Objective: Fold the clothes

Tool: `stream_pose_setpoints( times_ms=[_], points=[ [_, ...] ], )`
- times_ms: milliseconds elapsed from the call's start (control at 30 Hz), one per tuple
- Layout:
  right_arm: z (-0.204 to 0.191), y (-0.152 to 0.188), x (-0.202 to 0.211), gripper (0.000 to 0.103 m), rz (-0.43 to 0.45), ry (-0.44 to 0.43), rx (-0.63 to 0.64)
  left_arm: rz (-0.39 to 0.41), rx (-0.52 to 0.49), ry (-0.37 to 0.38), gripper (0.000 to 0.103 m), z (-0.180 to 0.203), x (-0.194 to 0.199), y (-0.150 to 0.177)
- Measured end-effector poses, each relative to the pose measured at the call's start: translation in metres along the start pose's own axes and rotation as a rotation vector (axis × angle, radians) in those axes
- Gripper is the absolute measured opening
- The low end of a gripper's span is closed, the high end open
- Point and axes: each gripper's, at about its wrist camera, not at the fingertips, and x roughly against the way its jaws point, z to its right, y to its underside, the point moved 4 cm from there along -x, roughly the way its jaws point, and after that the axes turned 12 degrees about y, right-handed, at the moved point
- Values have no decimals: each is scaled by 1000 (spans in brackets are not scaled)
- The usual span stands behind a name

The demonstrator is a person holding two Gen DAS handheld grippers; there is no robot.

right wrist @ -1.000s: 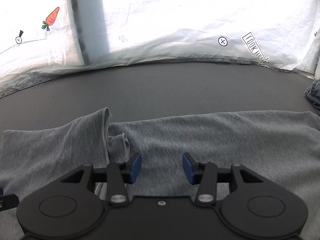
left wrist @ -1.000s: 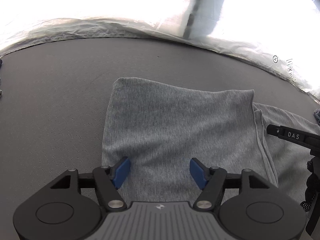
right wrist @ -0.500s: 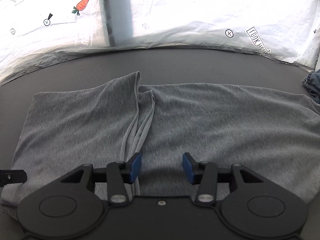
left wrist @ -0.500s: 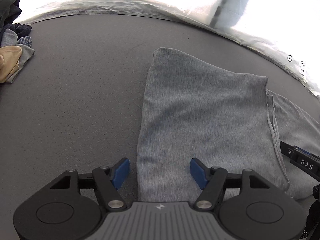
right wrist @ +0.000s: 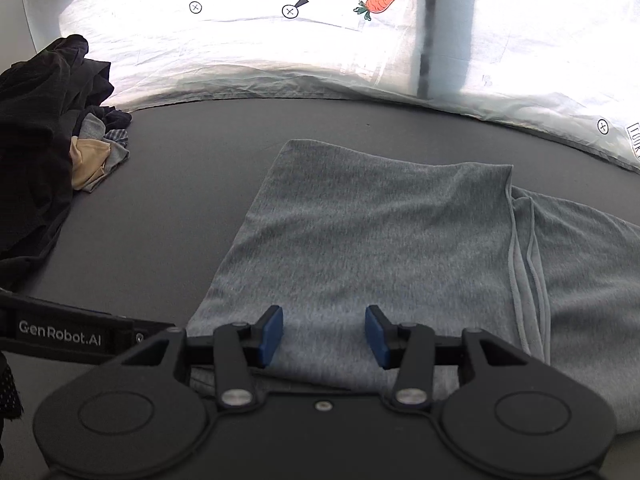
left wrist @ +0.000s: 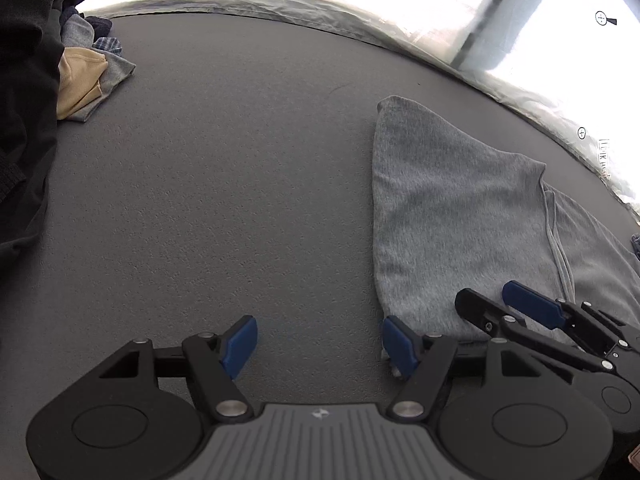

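Both jaws stood wide and empty: we held the right gripper (right wrist: 324, 334) over the near edge of the grey garment (right wrist: 380, 240) on the dark worktop (left wrist: 224, 184), the left gripper (left wrist: 320, 344) straddling its left corner. Pinching both layers squarely would keep the next fold even.

The heathered light-grey knit garment (right wrist: 360, 240) lies on a dark charcoal, finely speckled counter (left wrist: 220, 180). Behind it hangs a white crinkled sheet (right wrist: 260, 44) printed with orange carrots with green tops (right wrist: 378, 2) and small black circled crosses. The heap of clothes (right wrist: 48, 120) is mostly black, with a tan piece (left wrist: 80, 80), a grey one and a blue-checked scrap. Each black hand-held gripper (right wrist: 324, 336) has blue pads (left wrist: 240, 342); one bears white lettering.
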Motion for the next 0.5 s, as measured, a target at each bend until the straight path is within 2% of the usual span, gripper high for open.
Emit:
stream_pose_setpoints(
  times_ms=[67,100,133,267,500],
  points=[
    [-19,3,4,41,5,-13,36,-4,10,-8,70,-13,2,0],
    [-28,5,6,42,6,-21,53,-5,15,-10,70,-20,3,0],
    [-34,6,7,43,9,-42,64,2,22,25,70,-26,7,-1],
    [-52,9,10,45,14,-59,109,10,27,25,70,-40,13,-2],
    [-74,22,5,52,21,-14,272,42,59,48,72,-48,17,0]
  ],
)
